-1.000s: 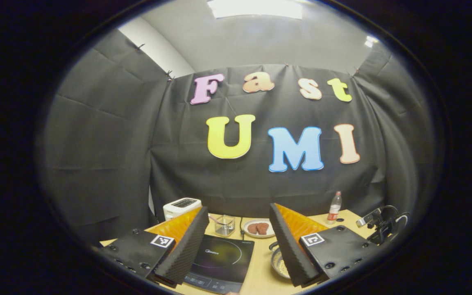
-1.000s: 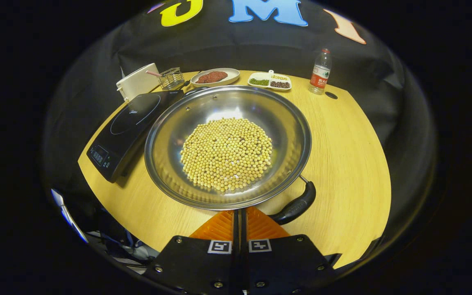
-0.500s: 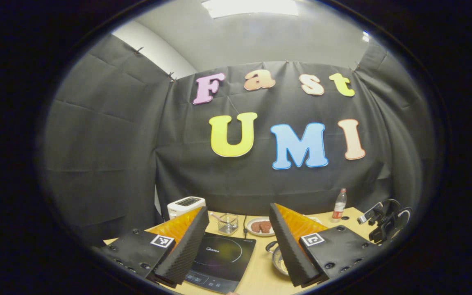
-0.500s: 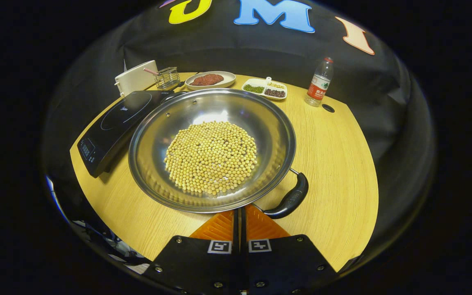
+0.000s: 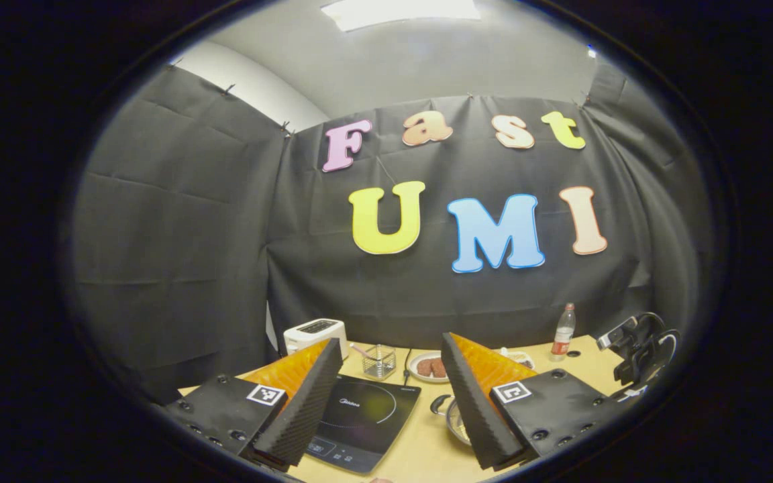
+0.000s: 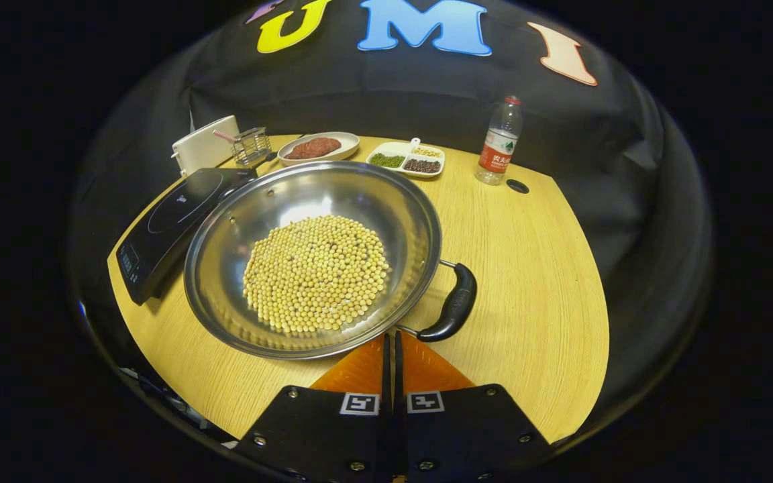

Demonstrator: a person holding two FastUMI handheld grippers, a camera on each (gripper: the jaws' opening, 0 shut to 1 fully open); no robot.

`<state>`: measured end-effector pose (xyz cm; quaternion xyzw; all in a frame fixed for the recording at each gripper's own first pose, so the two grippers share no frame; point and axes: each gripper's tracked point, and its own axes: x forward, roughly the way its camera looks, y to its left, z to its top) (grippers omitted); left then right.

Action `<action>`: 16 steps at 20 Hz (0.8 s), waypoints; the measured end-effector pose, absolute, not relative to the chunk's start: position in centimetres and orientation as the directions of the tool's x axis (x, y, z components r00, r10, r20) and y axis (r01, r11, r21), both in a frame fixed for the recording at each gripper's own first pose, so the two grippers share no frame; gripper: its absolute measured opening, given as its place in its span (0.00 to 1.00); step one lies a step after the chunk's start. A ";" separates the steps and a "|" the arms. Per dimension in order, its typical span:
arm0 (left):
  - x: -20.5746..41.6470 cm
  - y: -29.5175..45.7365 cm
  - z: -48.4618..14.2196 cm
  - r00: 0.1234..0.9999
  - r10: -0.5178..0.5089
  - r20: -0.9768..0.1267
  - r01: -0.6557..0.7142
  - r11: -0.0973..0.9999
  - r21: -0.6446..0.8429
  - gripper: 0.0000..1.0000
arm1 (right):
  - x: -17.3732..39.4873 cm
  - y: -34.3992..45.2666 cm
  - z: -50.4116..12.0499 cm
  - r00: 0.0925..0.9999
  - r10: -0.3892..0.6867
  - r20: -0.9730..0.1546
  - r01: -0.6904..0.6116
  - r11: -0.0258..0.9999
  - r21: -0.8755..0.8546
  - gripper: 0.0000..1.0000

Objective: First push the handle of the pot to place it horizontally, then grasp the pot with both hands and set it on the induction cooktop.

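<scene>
Right gripper view: the steel pot [image 6: 313, 258], its floor covered with pale soybeans [image 6: 316, 274], rests on the wooden counter [image 6: 527, 268], just right of the black induction cooktop [image 6: 172, 225]. Whether the pot's rim overlaps the cooktop's edge cannot be settled from this angle. One black handle [image 6: 452, 310] projects from the pot's right, near side; the opposite handle is largely hidden behind the rim. The right gripper [image 6: 392, 349] sits at the pot's near edge with its jaws clenched together, empty, the orange fingers meeting just beside the lower end of the handle; contact with the pot cannot be confirmed. Along the back of the counter stand a white toaster [image 6: 205, 144], a small wire basket [image 6: 249, 146], a plate of reddish food [image 6: 318, 147], a divided dish of beans [image 6: 405, 158] and a water bottle [image 6: 497, 142].

Left gripper view: the left gripper [image 5: 393, 396] is held high and tilted up toward the booth wall, its jaws released and wide apart, grasping nothing. Between the fingers appear the induction cooktop [image 5: 363, 419] and a sliver of the pot [image 5: 455, 421], most of it concealed behind the right-hand finger. At the far right edge a black device with cables [image 5: 638, 345] is cut off and hard to identify.
</scene>
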<state>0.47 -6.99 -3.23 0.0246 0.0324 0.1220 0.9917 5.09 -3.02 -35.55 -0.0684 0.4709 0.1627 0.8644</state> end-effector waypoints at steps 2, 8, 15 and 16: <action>-0.2 -7.6 -3.5 0.965 0.255 -0.067 -0.251 0.966 0.058 0.95 | 6.4 -3.7 -35.0 0.547 0.213 -0.810 -0.335 0.942 0.022 0.01; -0.3 -9.8 -4.0 0.972 0.218 -0.084 -0.211 0.974 0.086 0.99 | 8.1 -5.2 -33.4 0.637 0.198 -0.745 -0.273 0.962 0.023 0.01; 3.9 -11.5 -6.7 0.984 0.124 -0.131 -0.116 0.991 0.071 0.99 | 8.4 -4.8 -29.5 0.725 0.258 -0.638 -0.203 0.966 0.160 0.97; 4.7 -11.7 -7.6 0.983 0.108 -0.147 -0.098 0.993 0.073 0.99 | 8.5 -4.9 -29.1 0.735 0.250 -0.630 -0.194 0.968 0.158 0.97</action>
